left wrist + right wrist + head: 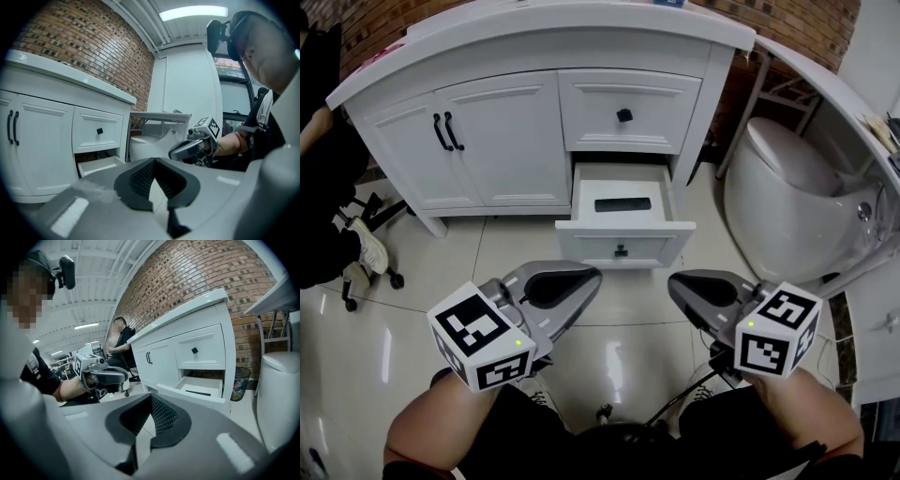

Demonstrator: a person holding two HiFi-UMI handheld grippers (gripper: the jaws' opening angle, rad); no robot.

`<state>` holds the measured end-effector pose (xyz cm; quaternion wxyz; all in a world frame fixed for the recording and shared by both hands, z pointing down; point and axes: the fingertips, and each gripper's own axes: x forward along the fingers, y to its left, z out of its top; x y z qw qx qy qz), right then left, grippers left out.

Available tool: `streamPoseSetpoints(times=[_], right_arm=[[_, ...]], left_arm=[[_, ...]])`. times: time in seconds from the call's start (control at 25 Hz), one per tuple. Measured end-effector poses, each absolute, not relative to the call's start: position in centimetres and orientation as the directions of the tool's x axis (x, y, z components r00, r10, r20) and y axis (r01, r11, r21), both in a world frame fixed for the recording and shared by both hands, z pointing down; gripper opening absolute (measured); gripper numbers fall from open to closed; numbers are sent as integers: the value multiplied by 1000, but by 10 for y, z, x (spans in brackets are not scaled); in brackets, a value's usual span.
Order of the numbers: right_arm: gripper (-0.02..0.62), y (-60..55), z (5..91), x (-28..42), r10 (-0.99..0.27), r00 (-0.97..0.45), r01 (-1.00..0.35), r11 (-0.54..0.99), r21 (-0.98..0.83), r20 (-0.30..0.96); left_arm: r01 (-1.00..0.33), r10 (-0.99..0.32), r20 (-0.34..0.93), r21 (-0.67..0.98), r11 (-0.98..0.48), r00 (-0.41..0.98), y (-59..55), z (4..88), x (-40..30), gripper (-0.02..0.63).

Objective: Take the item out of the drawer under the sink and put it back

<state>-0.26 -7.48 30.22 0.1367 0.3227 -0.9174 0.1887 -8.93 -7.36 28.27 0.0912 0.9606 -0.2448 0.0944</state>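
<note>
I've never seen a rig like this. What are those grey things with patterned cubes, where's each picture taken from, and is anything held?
They are two-jaw grippers; a person holds one in each hand. One picture comes from a camera on the person's head, looking down; the other two from cameras riding on the grippers. The left gripper and right gripper both have jaws together, holding nothing. Ahead stands a white cabinet with its lower drawer pulled open; a flat black item lies inside. A toilet stands to its right.
</note>
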Motion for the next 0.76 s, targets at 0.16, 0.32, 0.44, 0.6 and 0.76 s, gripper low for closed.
streamPoseSetpoints(times=[0.16,0.32,0.44,0.6,0.76], right_arm=[[2,-74,303,-4,-539,-754,-644,721,-256,375],[2,-72,302,-3,-540,-754,-643,723,-253,375],[2,-72,303,-4,-540,-752,-645,721,-253,377],[2,-71,305,-2,-539,-750,-646,721,-252,383],[2,-69,304,0,-539,-751,-645,722,-249,383]], left_arm=[[-488,-454,226,125,-864,862,-72,283,-89,6],[-499,-465,228,119,-858,855,-73,284,-90,6],[-502,-469,226,118,-857,854,-74,284,-90,6],[-499,-466,226,114,-859,855,-73,283,-87,6],[-495,-462,228,117,-861,857,-73,284,-85,6]])
